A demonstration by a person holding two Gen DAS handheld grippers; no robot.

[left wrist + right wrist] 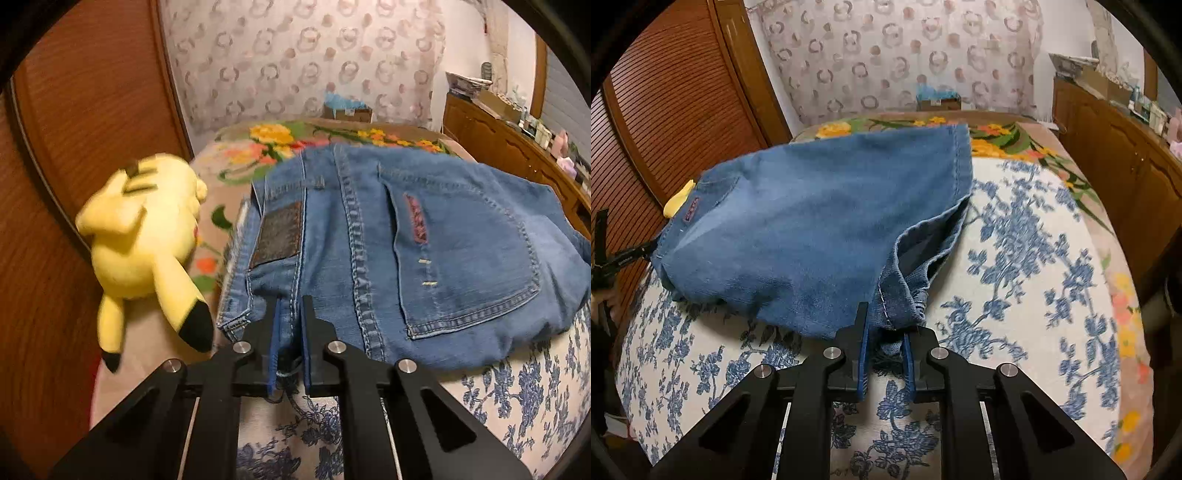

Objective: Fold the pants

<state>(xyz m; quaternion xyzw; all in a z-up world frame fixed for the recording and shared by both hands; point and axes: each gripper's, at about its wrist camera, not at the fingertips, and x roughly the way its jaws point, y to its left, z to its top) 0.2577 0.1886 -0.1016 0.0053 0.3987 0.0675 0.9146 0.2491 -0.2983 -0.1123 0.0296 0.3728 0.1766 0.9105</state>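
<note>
While the left gripper (290,306) and right gripper (886,325) each pinch the jeans (406,236), lift both evenly to keep the fold square.

No text, brand, number or sign can be read in either view. The dark brown leather patch (277,234) on the waistband of the blue denim jeans (424,251) carries embossed marks, but they are too blurred to make out. The small red woven tab (416,221) at the edge of the back pocket has a pattern that may be letters, and it is also illegible in the right wrist view.
</note>
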